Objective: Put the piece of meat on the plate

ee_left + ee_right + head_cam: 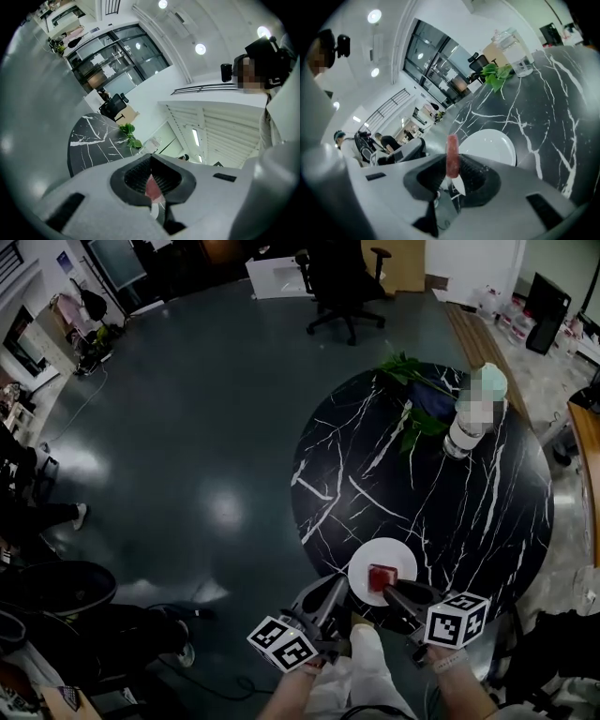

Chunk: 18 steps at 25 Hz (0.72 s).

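A small red piece of meat (pixel 382 576) hangs just over the near side of a white plate (pixel 401 554), which lies at the front of a round black marble table (pixel 469 512). My right gripper (pixel 389 589) is shut on it. In the right gripper view the meat (pixel 452 157) stands upright between the pads of that gripper (pixel 453 172), with the plate (pixel 492 147) right behind it. My left gripper (pixel 339 594) hovers at the table's near edge, left of the plate. Its jaws (pixel 151 180) stand a narrow slit apart with nothing in them; the meat (pixel 153 188) shows through the slit.
Leafy green stems (pixel 412 395) and a clear container (pixel 464 432) stand at the table's far side. An office chair (pixel 342 287) is on the floor beyond. Dark bins (pixel 56 592) and a person's legs are at the left.
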Available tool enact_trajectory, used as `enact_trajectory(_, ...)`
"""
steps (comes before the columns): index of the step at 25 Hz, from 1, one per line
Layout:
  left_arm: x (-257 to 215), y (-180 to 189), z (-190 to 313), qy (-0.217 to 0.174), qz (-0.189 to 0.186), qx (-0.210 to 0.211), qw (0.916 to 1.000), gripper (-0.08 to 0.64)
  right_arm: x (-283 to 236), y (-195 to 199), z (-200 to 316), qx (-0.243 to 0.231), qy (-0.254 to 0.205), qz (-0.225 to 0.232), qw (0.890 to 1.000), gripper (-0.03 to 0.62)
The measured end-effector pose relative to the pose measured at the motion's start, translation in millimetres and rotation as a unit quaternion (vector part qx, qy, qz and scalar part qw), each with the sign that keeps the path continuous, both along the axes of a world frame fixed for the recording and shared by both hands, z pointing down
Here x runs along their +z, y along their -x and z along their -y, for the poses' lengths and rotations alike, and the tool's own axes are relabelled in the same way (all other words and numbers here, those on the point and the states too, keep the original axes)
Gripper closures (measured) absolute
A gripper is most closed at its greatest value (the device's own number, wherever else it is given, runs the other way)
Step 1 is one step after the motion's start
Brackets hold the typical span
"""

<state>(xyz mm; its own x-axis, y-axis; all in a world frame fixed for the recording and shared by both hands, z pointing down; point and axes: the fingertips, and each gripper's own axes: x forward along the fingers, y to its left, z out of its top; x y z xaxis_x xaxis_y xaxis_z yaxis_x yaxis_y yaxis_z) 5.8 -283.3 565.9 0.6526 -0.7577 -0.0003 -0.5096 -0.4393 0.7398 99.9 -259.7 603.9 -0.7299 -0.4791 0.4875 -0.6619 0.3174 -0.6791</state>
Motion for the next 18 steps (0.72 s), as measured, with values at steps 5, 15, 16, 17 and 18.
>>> enact_trajectory(5,6,3,-3,0.009,-0.006,-0.008,0.9999,0.551,15,4,2,-0.034,0.016,-0.030,0.999,0.509)
enact_trajectory(15,10,6,-2,0.015,-0.010,-0.013,0.9997,0.551,24,-4,12,-0.008,0.008,-0.044,0.999,0.509)
enact_trajectory(16,10,6,-2,0.015,-0.010,-0.013,0.9998,0.551,23,-5,14,-0.009,-0.002,-0.055,0.998,0.509)
enact_trajectory(17,10,6,-1,0.015,-0.011,-0.013,0.9998,0.551,23,-7,16,-0.010,-0.011,-0.064,0.998,0.509)
enact_trajectory(18,11,5,-1,0.015,-0.011,-0.012,0.9998,0.551,23,-8,18,-0.011,-0.019,-0.070,0.997,0.509)
